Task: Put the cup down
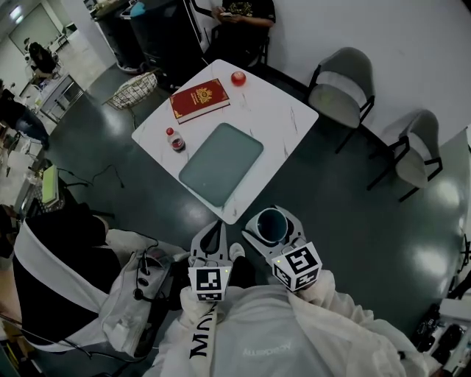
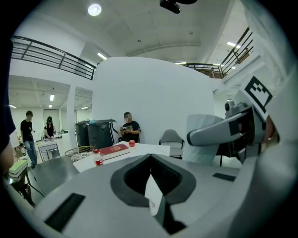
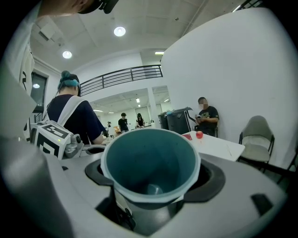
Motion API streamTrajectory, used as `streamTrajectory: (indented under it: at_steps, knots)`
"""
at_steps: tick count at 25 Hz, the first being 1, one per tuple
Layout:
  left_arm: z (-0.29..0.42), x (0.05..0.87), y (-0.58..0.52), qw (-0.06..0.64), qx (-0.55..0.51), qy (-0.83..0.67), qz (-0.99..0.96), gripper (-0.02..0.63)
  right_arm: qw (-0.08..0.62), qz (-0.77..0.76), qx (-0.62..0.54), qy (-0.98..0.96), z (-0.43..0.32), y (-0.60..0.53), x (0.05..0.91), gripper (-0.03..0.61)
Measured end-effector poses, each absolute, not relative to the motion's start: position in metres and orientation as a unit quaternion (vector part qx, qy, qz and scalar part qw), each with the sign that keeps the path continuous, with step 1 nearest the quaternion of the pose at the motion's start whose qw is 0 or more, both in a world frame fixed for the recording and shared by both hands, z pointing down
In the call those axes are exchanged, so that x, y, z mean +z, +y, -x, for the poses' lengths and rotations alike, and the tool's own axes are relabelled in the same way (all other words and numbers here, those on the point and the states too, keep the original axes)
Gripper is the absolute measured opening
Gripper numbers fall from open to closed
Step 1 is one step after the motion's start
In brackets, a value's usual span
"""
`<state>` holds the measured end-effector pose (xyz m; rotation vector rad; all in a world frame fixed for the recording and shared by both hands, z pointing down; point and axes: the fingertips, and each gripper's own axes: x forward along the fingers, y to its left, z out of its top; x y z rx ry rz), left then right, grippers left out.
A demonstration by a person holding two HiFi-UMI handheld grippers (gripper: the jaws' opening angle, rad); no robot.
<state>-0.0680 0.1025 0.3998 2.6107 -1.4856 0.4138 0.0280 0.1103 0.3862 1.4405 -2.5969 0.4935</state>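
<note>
A cup [image 1: 271, 223], teal inside and pale outside, sits upright between the jaws of my right gripper [image 1: 273, 221], which is shut on it. In the right gripper view the cup [image 3: 149, 162] fills the middle, and it looks empty. My left gripper [image 1: 210, 231] hangs just left of it with its jaws together and nothing in them; in its own view the left gripper [image 2: 151, 175] shows only a thin slit. Both are over the dark floor, short of the near corner of the white table [image 1: 283, 118]. A grey-green mat [image 1: 221, 163] lies on the table's near half.
On the table are a red book [image 1: 199, 99], a small red fruit [image 1: 238, 78] and a small bottle [image 1: 175, 139]. A person [image 1: 246, 15] sits at the far side. Two grey chairs [image 1: 340, 85] [image 1: 419, 154] stand to the right, and a wire basket [image 1: 134, 90] to the left.
</note>
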Motion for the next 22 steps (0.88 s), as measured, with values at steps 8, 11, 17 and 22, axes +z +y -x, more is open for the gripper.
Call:
streamTrajectory:
  at_steps: [8, 11, 17, 22]
  knots:
    - [0.081, 0.406, 0.059, 0.068, 0.13, -0.488, -0.86, 0.011, 0.075, -0.483, 0.169, -0.856, -0.015, 0.07, 0.395, 0.408]
    - [0.089, 0.408, 0.043, 0.071, 0.125, -0.493, -0.858, 0.011, 0.078, -0.485, 0.169, -0.855, -0.01, 0.057, 0.397, 0.408]
    - [0.108, 0.404, 0.009, 0.072, 0.121, -0.495, -0.857, 0.011, 0.076, -0.492, 0.164, -0.851, 0.0, 0.024, 0.391, 0.408]
    - [0.115, 0.41, -0.008, 0.077, 0.123, -0.493, -0.858, 0.011, 0.072, -0.499, 0.161, -0.849, 0.006, 0.005, 0.389, 0.408]
